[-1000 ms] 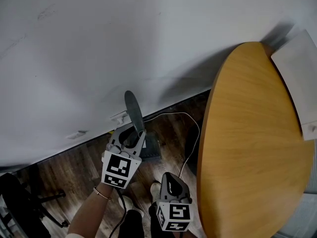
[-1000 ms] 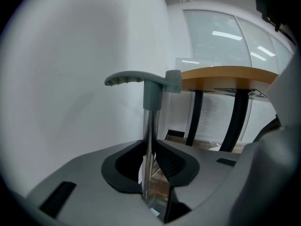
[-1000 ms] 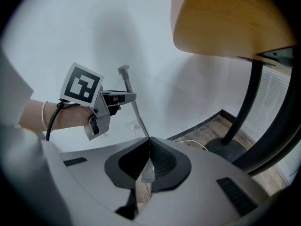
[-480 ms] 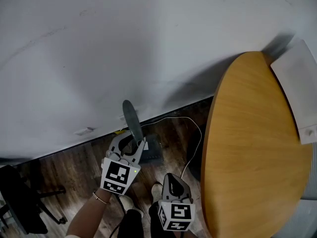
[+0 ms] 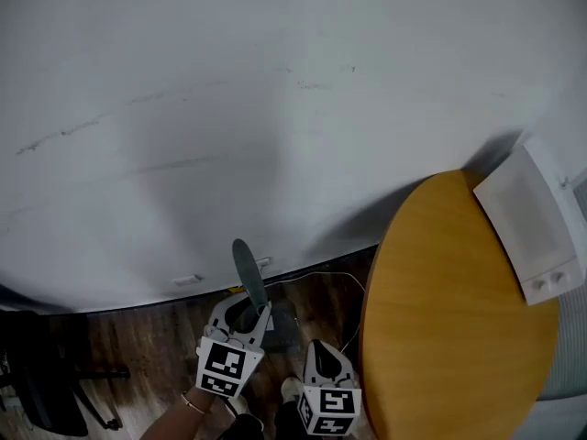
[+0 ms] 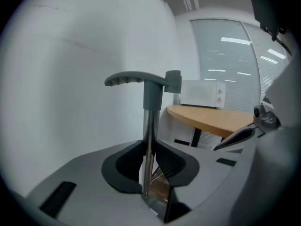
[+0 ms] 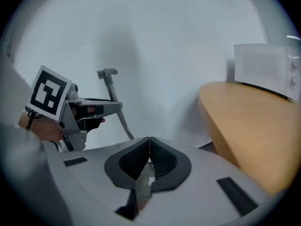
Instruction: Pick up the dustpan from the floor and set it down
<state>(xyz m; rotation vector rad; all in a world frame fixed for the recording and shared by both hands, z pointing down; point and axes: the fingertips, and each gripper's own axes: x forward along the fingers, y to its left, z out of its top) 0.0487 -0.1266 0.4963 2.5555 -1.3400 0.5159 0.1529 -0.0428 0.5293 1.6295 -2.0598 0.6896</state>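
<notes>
Since a second ago, both grippers sit lower in the head view, more wall fills the frame, and the table (image 5: 440, 328) has slid down at the right. The left gripper (image 5: 246, 312) holds the dustpan (image 5: 249, 271) by its upright handle at lower centre. The dark pan hangs just behind the gripper above the floor (image 5: 138, 337). I judge that the pick-up is done and the setting down is left. The right gripper (image 5: 321, 351) is just beside it, at its right.

The left gripper view shows the fingers (image 6: 124, 166) partly closed on the thin metal shaft, with the grey grip at upper centre.

The right gripper view shows its fingers (image 7: 162, 161) pressed together with nothing between them. The dustpan handle stands at the left of this frame.
</notes>
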